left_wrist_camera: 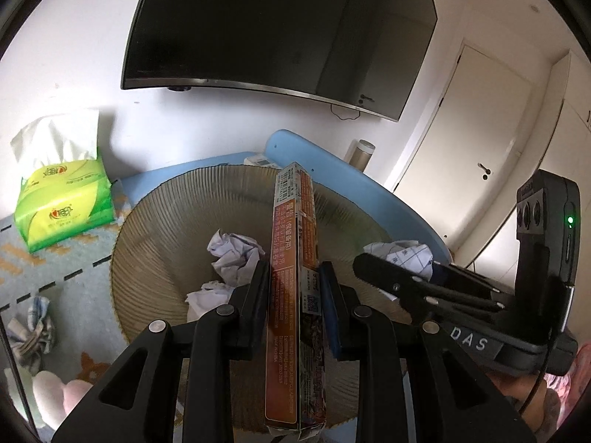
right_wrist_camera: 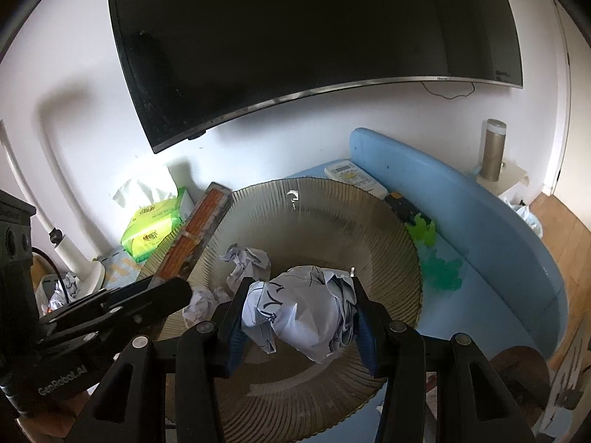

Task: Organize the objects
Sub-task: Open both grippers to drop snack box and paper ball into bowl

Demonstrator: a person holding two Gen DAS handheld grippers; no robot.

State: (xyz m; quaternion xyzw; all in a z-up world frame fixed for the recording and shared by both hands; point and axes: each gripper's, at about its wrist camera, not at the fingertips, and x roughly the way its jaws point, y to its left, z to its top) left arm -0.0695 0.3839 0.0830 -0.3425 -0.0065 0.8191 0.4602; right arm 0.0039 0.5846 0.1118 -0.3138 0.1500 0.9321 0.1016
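- Left wrist view: the left gripper is clenched on a long, narrow orange-brown printed cardboard box, its pads pressing the two broad faces; the box runs forward between the fingers and reaches out over the bin.
- Below and ahead stands a round, ribbed, translucent beige plastic waste bin with its mouth open toward the camera.
- Inside the bin lie two crumpled white paper balls, one deeper and one nearer the rim.
- At the right edge the right gripper enters from the side, carrying a crumpled white paper ball with blue lines over the bin's right rim.
- To the left a green plastic pack of white tissues rests on a pale blue patterned surface.
- Above hangs a black curved-looking television screen on a white wall; a white door is at the right.

- Right wrist view: the right gripper grasps the crumpled lined paper ball between its blue pads, above the bin.
- The loose paper balls lie in the bin just beyond the held one.
- At the left the left gripper holds the box, tilted up over the bin's left rim.
- The tissue pack sits behind the box.
- A white remote control lies beyond the bin beside a light blue padded panel.
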